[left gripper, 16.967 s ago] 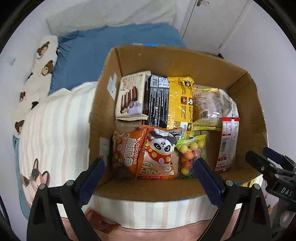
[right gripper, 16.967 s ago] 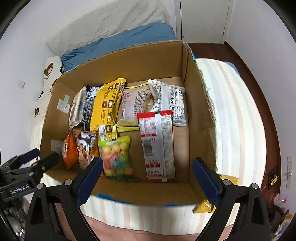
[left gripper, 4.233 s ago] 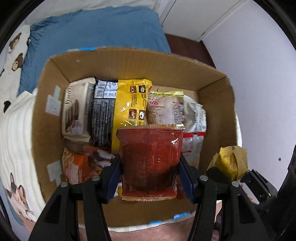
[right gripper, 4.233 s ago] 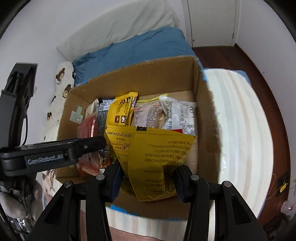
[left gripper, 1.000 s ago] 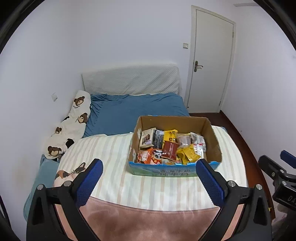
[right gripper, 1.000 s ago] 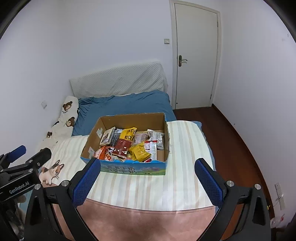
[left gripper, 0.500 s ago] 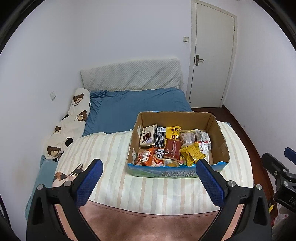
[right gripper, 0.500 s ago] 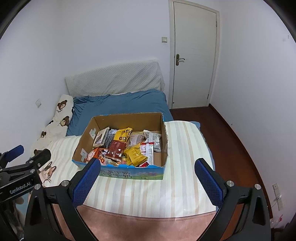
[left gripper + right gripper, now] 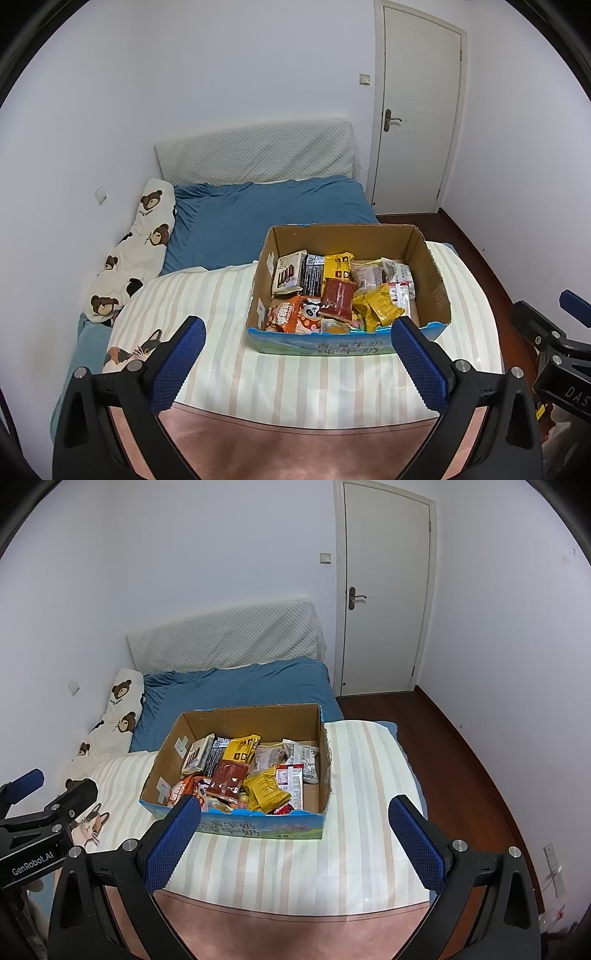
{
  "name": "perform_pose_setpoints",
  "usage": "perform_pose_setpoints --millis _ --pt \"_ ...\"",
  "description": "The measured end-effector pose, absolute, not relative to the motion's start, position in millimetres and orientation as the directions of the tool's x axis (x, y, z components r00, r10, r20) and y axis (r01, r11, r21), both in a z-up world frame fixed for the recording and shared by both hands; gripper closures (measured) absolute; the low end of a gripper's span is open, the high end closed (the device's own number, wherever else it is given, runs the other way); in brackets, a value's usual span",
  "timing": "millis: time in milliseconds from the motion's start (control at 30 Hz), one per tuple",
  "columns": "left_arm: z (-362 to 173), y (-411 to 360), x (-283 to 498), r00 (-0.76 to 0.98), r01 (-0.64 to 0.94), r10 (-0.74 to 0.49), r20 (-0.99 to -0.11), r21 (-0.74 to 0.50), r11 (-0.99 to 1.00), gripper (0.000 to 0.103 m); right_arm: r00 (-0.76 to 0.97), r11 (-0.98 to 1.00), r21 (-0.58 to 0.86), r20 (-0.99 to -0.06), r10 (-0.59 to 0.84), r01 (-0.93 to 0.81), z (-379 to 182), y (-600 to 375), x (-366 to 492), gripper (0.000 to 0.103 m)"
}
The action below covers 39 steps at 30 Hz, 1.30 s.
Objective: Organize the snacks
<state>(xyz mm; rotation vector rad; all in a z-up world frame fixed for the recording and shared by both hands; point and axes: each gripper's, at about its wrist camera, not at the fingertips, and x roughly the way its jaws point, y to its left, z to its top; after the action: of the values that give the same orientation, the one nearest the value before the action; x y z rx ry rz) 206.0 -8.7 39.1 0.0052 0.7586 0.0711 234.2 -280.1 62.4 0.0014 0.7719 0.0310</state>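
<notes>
A cardboard box (image 9: 432,273) with a blue printed front stands on the striped blanket (image 9: 207,295) of the bed. It also shows in the right wrist view (image 9: 258,720). It holds several snack packs, with a dark red pack (image 9: 337,297) and a yellow pack (image 9: 382,308) lying on top. My left gripper (image 9: 298,363) is open and empty, held back from the box near the foot of the bed. My right gripper (image 9: 293,843) is open and empty, also well short of the box.
A blue sheet (image 9: 266,214), a bear-print pillow (image 9: 136,243) and a white padded headboard (image 9: 255,151) lie beyond the box. A closed white door (image 9: 384,590) stands at the back right. Wooden floor (image 9: 454,746) runs along the bed's right side.
Both grippers have dropped the red and yellow packs into the box, opened and pulled far back. Over the last second the view has come slightly nearer to the box.
</notes>
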Motion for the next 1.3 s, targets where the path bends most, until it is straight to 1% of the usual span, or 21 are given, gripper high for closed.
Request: perform_pose_setpoints --millis 700,1300 --pt "48 -10 202 0.734 -0.050 0.054 -0.677 0.025 0.998 0.000 0.742 1.000 0.027 -0.670 0.024 -0.007 72 -287 221 0.000" --pt "54 -14 194 0.747 -0.023 0.024 -0.665 0.011 1.000 0.000 0.745 0.999 0.033 -0.666 0.028 -0.008 74 -289 219 0.000"
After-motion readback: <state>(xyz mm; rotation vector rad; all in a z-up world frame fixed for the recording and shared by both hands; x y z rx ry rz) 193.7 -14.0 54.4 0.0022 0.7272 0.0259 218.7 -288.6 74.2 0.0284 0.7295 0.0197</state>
